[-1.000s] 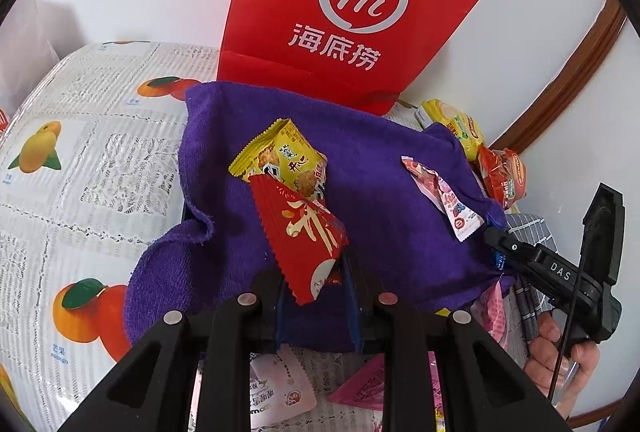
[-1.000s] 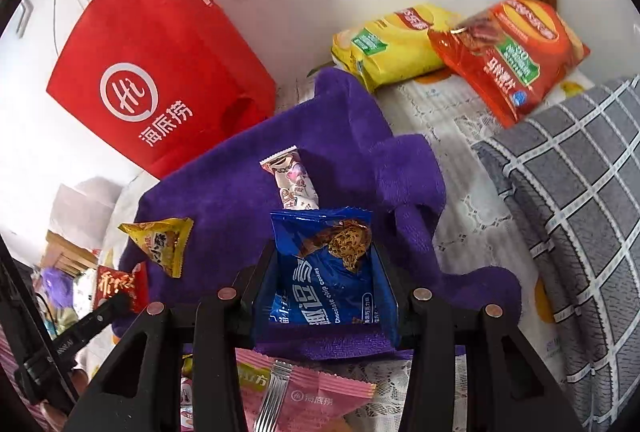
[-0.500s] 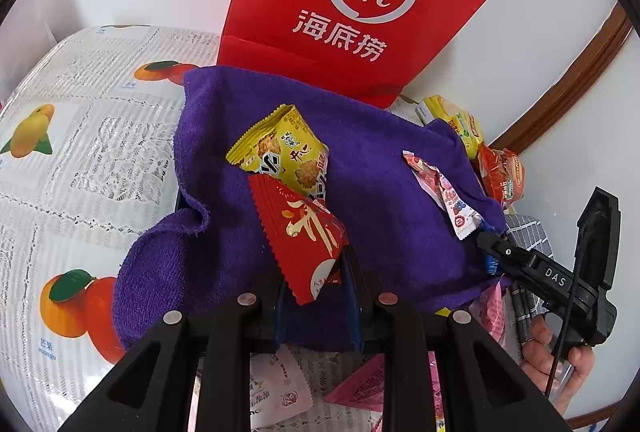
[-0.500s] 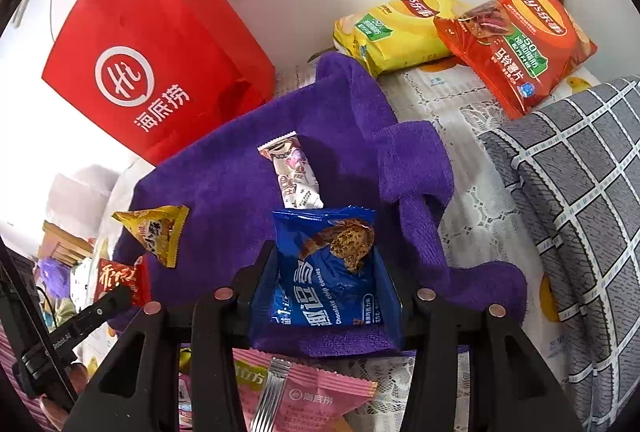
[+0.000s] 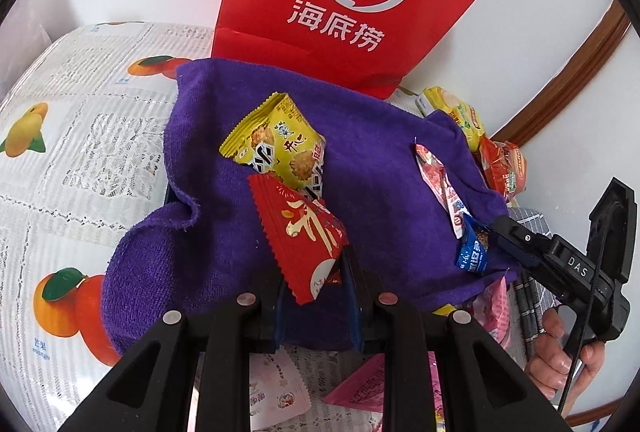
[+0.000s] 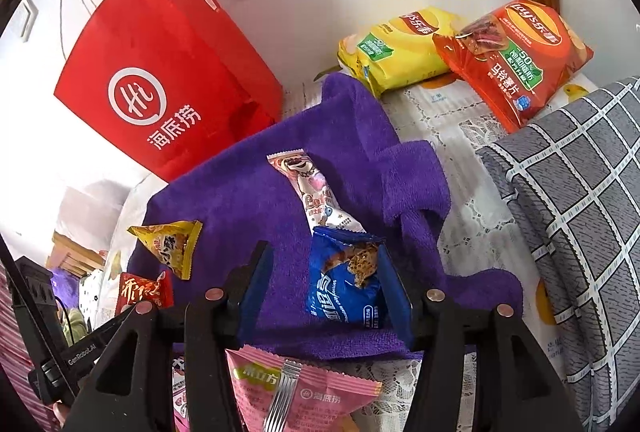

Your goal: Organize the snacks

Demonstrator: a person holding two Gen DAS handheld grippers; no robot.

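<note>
The right tongs (image 6: 326, 286) are opening over the purple towel (image 6: 248, 183), with the blue cookie packet (image 6: 346, 286) lying between the jaws: it leans on the right-hand pad while the left-hand pad stands clear of it. To do this release well, I would let the jaws spread fully before lifting away, so the wrapper does not cling to that pad and get dragged off the towel. The packet sits just below the pink-and-white candy bar (image 6: 316, 191), touching its lower end.

The left tongs (image 5: 314, 272) are clamped on the lower corner of the red packet (image 5: 300, 232), whose upper edge overlaps the yellow biscuit packet (image 5: 276, 143) on the same towel. Its turn to be set down comes next, I would judge, and it wants a spot beside the yellow one, not on top.

Both tongs tilt steeply down toward the towel. A hand (image 5: 568, 348) grips the handle of the right tongs at the towel's right edge. Chip bags (image 6: 460, 47) lie near the wall, and a red paper bag (image 6: 160, 71) stands behind the towel.
</note>
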